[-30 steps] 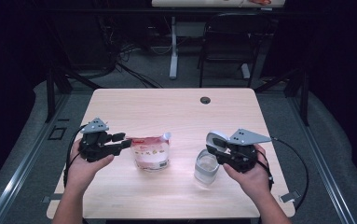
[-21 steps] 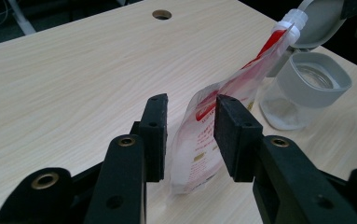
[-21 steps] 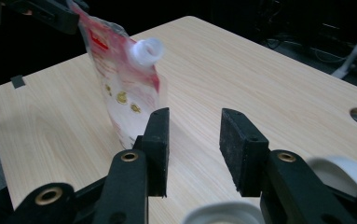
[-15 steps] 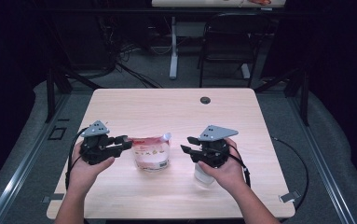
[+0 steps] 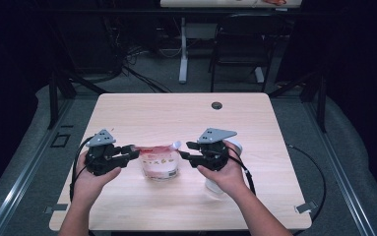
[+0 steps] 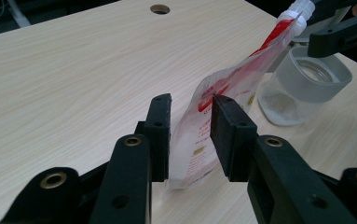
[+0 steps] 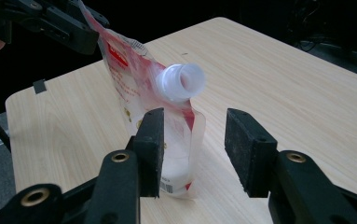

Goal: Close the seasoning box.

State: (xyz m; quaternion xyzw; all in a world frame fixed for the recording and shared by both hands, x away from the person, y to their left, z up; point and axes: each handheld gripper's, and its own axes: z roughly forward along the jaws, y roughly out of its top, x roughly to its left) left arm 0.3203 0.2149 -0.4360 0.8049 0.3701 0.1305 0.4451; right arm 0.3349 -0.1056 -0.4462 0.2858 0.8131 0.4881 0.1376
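The red-and-white spouted pouch is stood upright near the front middle of the worktop, its flat base on the wood and its white spout at the upper corner on the person's right. It is held at the opposite top edge by the left claw, whose two black jaws are closed narrowly on the film, as seen in the left gripper view; this grip appears to be meant to keep the soft pouch erect and steady, since it would likely slump or tip when handled at the spout. The spout is left free and turned toward the right claw, which is brought in from the other side with its jaws spread wide and nothing between them. In the right gripper view the spout is seen just above and beyond that gap, so the jaws are not yet set on it; the approach is judged to be aimed at the spout or its cap. A clear jar with a grey rim and a little pale powder at its bottom is set on the worktop just beside the pouch, on the spout's side, partly under the right hand in the high view. Its nearness suggests that it is placed to receive the pouch's contents. A round cable hole is seen far back in the worktop.
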